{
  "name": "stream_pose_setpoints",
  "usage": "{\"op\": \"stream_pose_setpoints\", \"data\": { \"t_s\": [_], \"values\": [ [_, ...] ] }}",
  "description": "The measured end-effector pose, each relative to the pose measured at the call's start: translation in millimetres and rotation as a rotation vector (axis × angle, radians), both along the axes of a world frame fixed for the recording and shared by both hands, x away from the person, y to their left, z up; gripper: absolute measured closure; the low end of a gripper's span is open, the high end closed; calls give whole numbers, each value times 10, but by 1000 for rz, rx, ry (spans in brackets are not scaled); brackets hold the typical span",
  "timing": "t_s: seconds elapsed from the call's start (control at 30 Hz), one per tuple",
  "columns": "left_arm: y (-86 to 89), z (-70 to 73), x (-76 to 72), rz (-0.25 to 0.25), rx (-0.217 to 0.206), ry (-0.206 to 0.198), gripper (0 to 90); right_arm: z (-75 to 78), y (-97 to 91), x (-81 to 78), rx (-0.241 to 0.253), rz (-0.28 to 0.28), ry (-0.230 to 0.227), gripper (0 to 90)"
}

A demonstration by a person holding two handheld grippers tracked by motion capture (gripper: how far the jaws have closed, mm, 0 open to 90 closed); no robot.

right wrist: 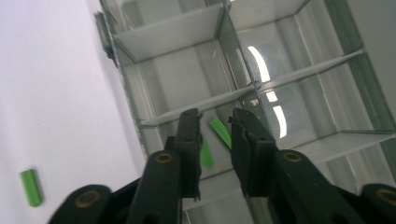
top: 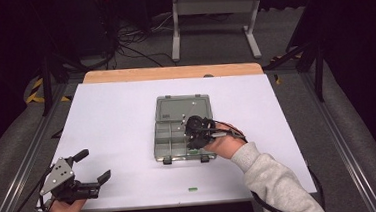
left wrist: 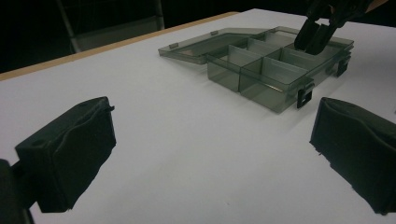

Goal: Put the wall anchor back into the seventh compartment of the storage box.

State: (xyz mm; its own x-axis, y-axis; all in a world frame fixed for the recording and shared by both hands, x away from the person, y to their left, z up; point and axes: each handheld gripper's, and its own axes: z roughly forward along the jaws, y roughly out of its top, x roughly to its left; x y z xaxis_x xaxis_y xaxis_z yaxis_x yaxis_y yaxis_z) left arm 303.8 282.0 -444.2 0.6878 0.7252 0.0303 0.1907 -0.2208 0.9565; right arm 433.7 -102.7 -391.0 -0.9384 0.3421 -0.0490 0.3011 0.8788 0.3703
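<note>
My right gripper point(right wrist: 215, 128) hangs over the near right compartment of the clear grey organiser box point(top: 164, 137), at the centre of the high view, its lid lying open flat toward the top of the frame. The jaws stand a narrow way apart with nothing pinched: two small green pieces point(right wrist: 220, 131) show in the gap and just below it, blurred, and seem to be loose in the compartment, not gripped. Another green piece point(right wrist: 31, 186) lies on the white table point(top: 116, 116) at the lower left of the right gripper view; in the high view it sits near the bottom edge of the table, below the box point(top: 193, 189).

My left gripper point(top: 91, 167) rests at the lower left of the high view, jaws wide apart and empty, well away from the box.

I judge these green pieces to be very light, stiff plastic, smooth enough to skid or flip if nudged. The one on the table is best taken across its short sides at mid-length, with the pads point(right wrist: 189, 140) brought down flat to the surface
</note>
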Motion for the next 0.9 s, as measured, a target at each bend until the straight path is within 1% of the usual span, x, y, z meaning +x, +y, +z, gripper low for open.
{"op": "stream_pose_setpoints", "data": {
  "t_s": [0.07, 0.1, 0.13, 0.17, 0.27, 0.4, 0.43, 0.57, 0.67, 0.7, 0.73, 0.8, 0.87, 0.9],
  "values": [
    [0, 0, 0, 0, 0, 0, 5, 48, -7, -23, 19, 0, -1, 626],
    [0, 0, -1, 0, 0, -1, 5, 75, -13, -35, 33, 3, -5, 559],
    [-1, 0, -1, 0, 0, -1, 5, 105, -23, -47, 56, 3, -19, 484],
    [-1, 0, -1, 0, 0, -1, 5, 133, -29, -67, 77, -3, -25, 435],
    [-3, 1, -1, 0, -1, -1, 5, 209, -54, -123, 101, 7, -38, 364],
    [-6, 1, -3, 1, -4, -3, 4, 263, -87, -181, 120, 13, -40, 333],
    [-6, 1, -3, 1, -4, -3, 5, 285, -108, -212, 133, 18, -43, 320],
    [-9, 0, -3, 1, -5, -3, 4, 341, -151, -313, 154, 31, -52, 302],
    [-9, 7, -4, -3, 6, 3, 5, 378, -170, -381, 159, 41, -58, 294],
    [-13, 5, -4, -1, 3, 0, 4, 389, -177, -407, 164, 46, -59, 293],
    [-11, 8, -4, -4, 5, 2, 5, 394, -181, -434, 167, 43, -54, 291],
    [-14, 6, -5, 0, 1, -1, 5, 389, -186, -481, 162, 55, -62, 287],
    [-6, 11, -8, -2, 8, 4, 5, 372, -192, -529, 157, 64, -70, 286],
    [-9, 6, -7, 2, 2, -1, 5, 366, -196, -556, 157, 64, -65, 286]
  ]
}}
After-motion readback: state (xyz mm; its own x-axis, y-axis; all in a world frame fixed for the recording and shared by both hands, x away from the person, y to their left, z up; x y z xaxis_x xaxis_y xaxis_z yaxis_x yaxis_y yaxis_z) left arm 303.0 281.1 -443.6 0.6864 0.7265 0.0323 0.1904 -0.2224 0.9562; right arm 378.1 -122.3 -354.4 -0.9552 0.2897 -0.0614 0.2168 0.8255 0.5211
